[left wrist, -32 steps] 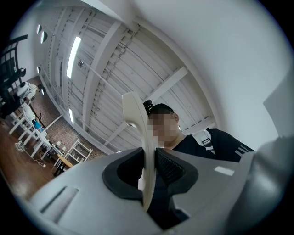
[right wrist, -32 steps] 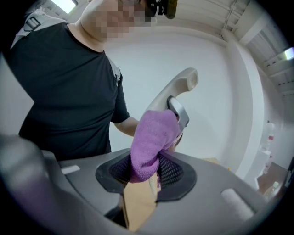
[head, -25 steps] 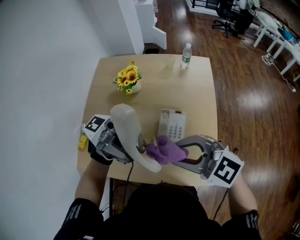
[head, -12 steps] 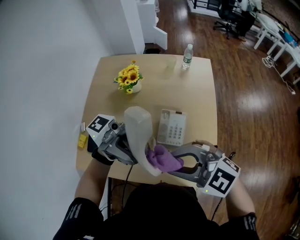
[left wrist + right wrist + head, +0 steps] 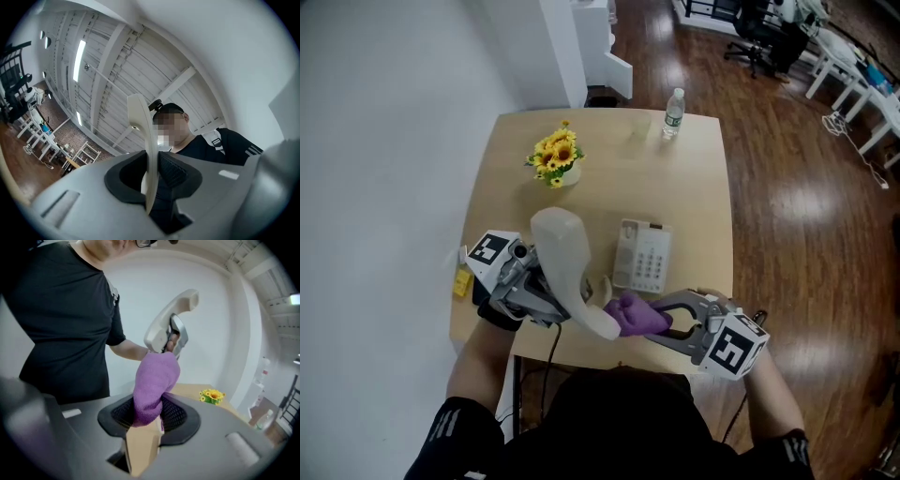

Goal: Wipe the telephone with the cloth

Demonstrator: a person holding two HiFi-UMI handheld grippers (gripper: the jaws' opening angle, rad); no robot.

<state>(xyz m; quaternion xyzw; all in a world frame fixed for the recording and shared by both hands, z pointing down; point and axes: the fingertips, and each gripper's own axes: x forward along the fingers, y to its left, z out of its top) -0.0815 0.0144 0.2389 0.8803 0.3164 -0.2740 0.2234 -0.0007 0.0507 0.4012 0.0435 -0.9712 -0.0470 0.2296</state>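
Observation:
A cream handset (image 5: pixel 565 267) is lifted off the table, my left gripper (image 5: pixel 546 298) shut on its middle. In the left gripper view the handset (image 5: pixel 146 154) stands edge-on between the jaws. My right gripper (image 5: pixel 649 323) is shut on a purple cloth (image 5: pixel 637 315), which touches the handset's lower end. In the right gripper view the cloth (image 5: pixel 153 385) bulges from the jaws toward the handset (image 5: pixel 169 319). The telephone base (image 5: pixel 643 256), with its keypad, lies on the wooden table (image 5: pixel 609 178) just beyond both grippers.
A small pot of yellow sunflowers (image 5: pixel 553 158) stands at the table's back left. A water bottle (image 5: pixel 673 112) stands at the far edge. A yellow object (image 5: pixel 463 282) hangs at the table's left side. White wall lies left, wood floor right.
The handset has tilted back and shifted left. My right gripper has drawn the cloth down to the handset's lower end.

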